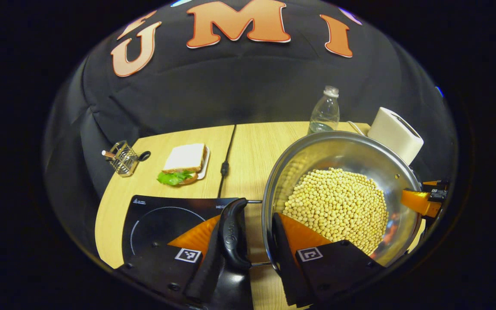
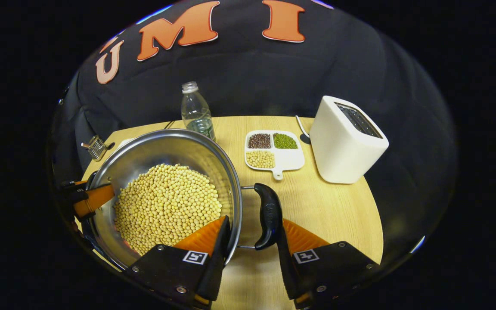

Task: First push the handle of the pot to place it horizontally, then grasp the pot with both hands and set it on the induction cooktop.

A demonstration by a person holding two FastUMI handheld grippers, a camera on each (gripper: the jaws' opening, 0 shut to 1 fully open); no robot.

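Left gripper view: steel pot gripped at both side handles, beside the cooktop, not yet on it.

At nine o'clock lies the black induction cooktop (image 1: 162, 224) on the wooden worktop (image 1: 252, 150); the left tongs (image 1: 254, 241) clench the shiny round stainless-steel pot (image 1: 342, 150) by its black handle (image 1: 235, 232) and rim. The handles look level, so the push seems done; setting it down remains. The pot holds pale soybeans (image 1: 336, 204). Towards three o'clock, the right tongs (image 2: 252, 239) clench the opposite handle. A white divided dish (image 2: 289, 161) holds brown, green and yellow beans.

Black gripper (image 1: 243, 241) bodies, square coded tags, small screws
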